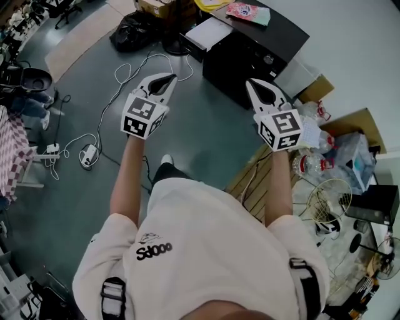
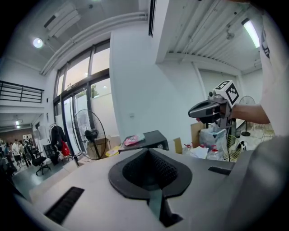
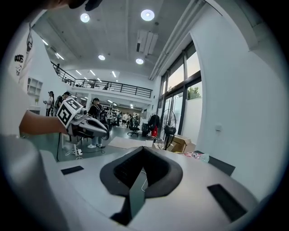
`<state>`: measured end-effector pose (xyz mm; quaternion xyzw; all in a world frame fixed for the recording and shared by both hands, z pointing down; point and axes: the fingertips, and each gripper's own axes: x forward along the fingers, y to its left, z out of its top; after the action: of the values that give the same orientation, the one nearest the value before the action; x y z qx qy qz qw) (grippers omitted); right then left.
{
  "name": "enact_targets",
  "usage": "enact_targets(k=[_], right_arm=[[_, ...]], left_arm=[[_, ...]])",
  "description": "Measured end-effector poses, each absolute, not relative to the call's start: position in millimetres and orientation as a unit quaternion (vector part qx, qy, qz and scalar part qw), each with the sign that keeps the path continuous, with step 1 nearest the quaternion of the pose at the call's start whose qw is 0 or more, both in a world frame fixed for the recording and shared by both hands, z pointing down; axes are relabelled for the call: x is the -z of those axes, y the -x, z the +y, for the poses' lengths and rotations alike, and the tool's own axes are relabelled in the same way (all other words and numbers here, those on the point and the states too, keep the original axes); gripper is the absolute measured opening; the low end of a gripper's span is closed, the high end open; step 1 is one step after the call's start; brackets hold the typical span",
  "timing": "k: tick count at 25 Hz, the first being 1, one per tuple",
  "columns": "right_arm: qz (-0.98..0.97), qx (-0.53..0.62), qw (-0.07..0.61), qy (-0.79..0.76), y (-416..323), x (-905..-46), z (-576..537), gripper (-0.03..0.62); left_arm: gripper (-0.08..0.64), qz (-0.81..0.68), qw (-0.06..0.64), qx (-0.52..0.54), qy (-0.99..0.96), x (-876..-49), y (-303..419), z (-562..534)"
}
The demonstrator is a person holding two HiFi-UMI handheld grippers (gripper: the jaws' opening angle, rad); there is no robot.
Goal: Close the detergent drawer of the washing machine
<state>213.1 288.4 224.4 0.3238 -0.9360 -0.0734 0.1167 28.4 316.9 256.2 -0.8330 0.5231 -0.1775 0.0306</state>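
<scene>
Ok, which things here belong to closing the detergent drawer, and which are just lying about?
Job: left claw, right claw, both shut and empty; no washing machine or drawer recognisable in view.
Lying about: black cabinet, pink packet, black bag, power strip, fan guard, plastic bottles.

grey floor with white cables
</scene>
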Motion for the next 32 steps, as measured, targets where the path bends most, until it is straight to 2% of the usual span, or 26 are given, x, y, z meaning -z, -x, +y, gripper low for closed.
enact_targets(k=[9, 16, 32], right_arm=[[-0.93, 0.075, 0.13, -0.336, -201.4, -241.2, 219.5, 0.005], [-0.923, 0.054, 0.15, -0.349, -137.2, -245.7, 138.0, 0.005], [-0.893, 0.046, 0.155, -0.421, -62.1, -229.6, -19.2, 0.005]], left_arm=[[0.018, 0.509, 0.024, 0.186, 0.84, -276.7, -14.7, 224.7], [0.018, 0.482, 0.038, 0.212, 0.849, -286.5, 42.7, 128.9], [0.018, 0.446, 0.02, 0.168, 0.879, -278.1, 130.1, -46.9]])
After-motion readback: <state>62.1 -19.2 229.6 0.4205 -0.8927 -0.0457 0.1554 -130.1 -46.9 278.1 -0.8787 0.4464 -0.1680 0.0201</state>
